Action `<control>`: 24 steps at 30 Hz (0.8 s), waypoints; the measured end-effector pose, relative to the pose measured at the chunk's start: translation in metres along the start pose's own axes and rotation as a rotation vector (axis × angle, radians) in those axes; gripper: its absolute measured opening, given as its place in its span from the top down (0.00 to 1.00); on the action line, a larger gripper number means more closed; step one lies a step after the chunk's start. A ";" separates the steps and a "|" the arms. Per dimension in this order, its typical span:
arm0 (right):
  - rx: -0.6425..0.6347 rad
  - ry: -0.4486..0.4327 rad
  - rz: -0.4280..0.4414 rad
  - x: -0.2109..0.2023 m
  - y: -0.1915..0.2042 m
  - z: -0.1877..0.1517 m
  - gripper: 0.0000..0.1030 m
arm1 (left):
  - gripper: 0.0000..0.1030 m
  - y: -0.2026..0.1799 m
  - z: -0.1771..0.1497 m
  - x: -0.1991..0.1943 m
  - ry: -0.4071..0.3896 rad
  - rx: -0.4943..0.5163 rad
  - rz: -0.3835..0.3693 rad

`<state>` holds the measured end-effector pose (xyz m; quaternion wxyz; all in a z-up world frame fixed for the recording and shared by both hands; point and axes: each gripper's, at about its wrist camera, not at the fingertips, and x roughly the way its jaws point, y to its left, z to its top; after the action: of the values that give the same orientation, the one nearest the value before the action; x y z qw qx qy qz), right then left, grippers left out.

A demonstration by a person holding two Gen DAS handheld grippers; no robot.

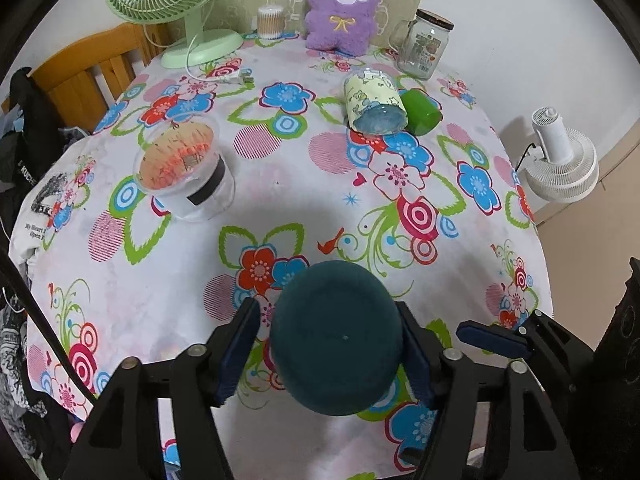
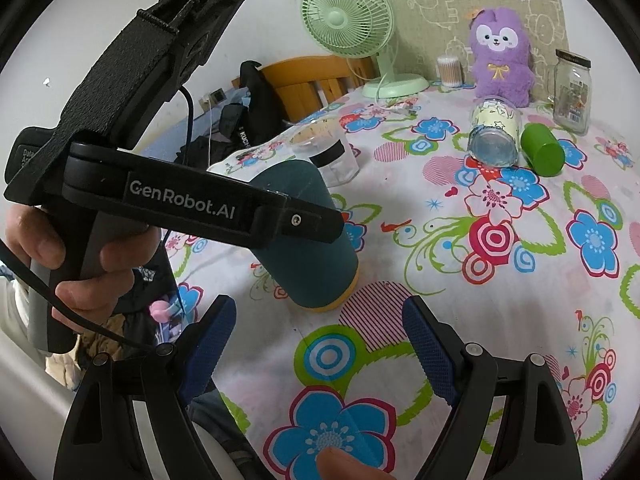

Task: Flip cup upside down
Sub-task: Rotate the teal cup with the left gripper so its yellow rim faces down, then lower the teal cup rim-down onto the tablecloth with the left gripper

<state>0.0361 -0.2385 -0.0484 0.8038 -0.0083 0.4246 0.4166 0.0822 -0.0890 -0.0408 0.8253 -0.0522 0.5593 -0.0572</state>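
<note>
— Blue-padded fingers (image 1: 416,360) of the left gripper (image 1: 328,352) are seen closest to the lens, and the teal cup (image 1: 336,340) is clamped between them, held on its side wall.

— Where is the cup placed?

— Near the front edge of the table (image 1: 280,200), on the flowered cloth. From the right wrist view the cup (image 2: 308,236) is shown tilted, with its yellow-rimmed end down against the cloth and its flat teal end raised toward the left gripper. Whether the rim is resting fully or only by one edge cannot be told.

— And the right gripper?

— The right gripper (image 2: 316,344) is held spread wide with nothing between its pads, just beside the cup and nearer the front edge.

— How is the cup judged to handle?

— A matte, slightly textured skin is seen, so a good hold by the ribbed pads is expected. It is judged stiff and fairly light, probably not fragile. A grasp at mid-height across the wall is judged best, since the turn can then be finished without slipping.

— Anything nearby?

— A clear plastic tub (image 1: 184,168) stands toward the left edge, and a toppled glass (image 1: 374,102) with a green cup (image 1: 420,112) lies well apart toward the back.
</note>
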 end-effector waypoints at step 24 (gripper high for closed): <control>-0.017 -0.052 -0.037 -0.016 0.008 0.008 0.00 | 0.08 0.001 0.000 -0.037 -0.113 0.010 0.003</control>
<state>0.0320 -0.2407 -0.0296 0.8220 -0.0120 0.4000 0.4052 0.0685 -0.0823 -0.0072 0.8560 -0.0503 0.5115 -0.0558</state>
